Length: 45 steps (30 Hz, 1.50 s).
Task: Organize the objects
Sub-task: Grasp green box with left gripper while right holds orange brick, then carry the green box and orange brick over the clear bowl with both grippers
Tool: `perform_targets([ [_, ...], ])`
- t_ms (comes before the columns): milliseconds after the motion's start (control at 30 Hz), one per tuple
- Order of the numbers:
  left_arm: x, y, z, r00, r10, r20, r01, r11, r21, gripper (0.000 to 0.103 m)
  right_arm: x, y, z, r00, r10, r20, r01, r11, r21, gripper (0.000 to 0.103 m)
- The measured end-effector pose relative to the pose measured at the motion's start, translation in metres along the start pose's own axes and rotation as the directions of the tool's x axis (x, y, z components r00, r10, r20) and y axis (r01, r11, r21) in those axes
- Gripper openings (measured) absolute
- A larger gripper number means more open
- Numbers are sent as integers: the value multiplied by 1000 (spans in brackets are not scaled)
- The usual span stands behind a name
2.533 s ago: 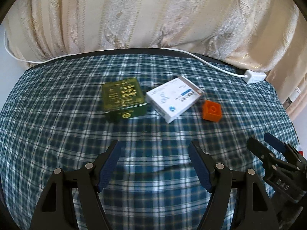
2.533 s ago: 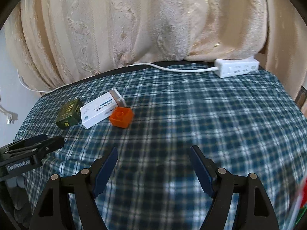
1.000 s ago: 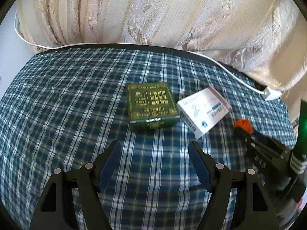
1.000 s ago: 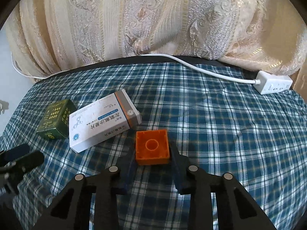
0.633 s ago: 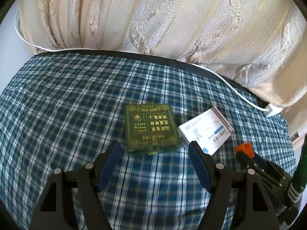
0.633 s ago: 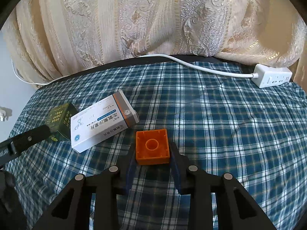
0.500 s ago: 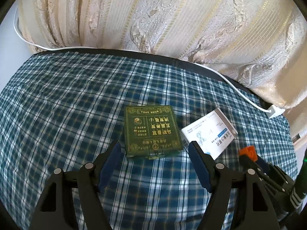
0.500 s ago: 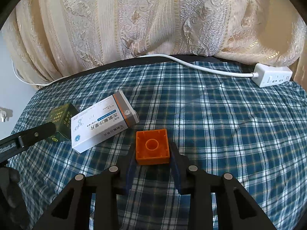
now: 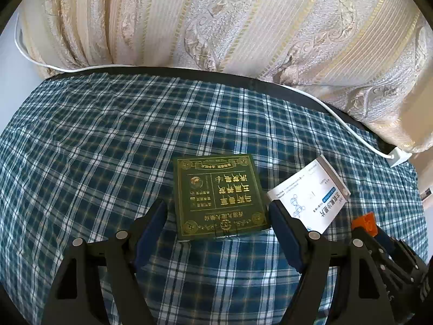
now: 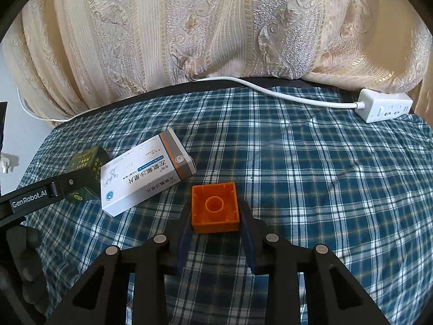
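Right gripper (image 10: 215, 216): I have it clamped on the orange block (image 10: 215, 208); one blue pad presses each side wall, and the open underside with the round socket looks up at my camera.
Orange block, handling: I judge it to be hard plastic, light and stiff, not fragile. The walls look smooth, so it can slip if I squeeze weakly. The flat opposite walls are the good place to hold, as I hold now.
Left gripper (image 9: 217, 223): my fingers stand apart, one on each side of the near end of the green box (image 9: 218, 195), but I cannot tell if the pads touch it already.
Green box, place: it lies flat on the checked cloth (image 9: 108, 146), near the middle of my left view, its gold print upside down to me.
Green box, handling: probably thin cardboard, light, a little soft under strong pressure. I would take it by the two long side edges, low and close to the cloth, and close gently.
White medicine box (image 10: 147, 174): it lies at 3 o'clock of the green box, very close, maybe touching. From the block it is at 10 o'clock. Cardboard too, and light, I think; it is easy to push by accident with my right finger.
Power strip (image 10: 384, 104): at 2 o'clock on the far edge, well apart.
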<state>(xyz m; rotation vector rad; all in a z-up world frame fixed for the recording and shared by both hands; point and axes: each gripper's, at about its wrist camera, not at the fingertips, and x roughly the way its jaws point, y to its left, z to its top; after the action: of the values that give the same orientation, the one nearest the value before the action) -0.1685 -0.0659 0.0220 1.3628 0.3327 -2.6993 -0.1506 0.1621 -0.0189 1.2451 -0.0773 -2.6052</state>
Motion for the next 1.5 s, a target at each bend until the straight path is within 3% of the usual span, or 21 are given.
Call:
perform_targets([
  [167,5,0,-1,1000,13,2,-13,1000,24,77,0,0,0,1000,1,0,-1,1000,0,35],
  [267,9,0,-3,1000,28,-6,-28,999,35,68,0,-1,1,1000,2,0,-2,1000,0,35],
  [833,-13,-5,-2,998,35,59,-38,997,60,68,-3,0,0,1000,20,11,-20,1000,9,34],
  [1233,-40,-17,-2,996,-14,93,6,996,88,68,-15,5,-3,999,-8,48,9,1000,-15,34],
  [1500,-56,-38,-9,992,-69,103,54,989,138,68,-49,0,-12,994,-26,106,26,1000,-1,34],
])
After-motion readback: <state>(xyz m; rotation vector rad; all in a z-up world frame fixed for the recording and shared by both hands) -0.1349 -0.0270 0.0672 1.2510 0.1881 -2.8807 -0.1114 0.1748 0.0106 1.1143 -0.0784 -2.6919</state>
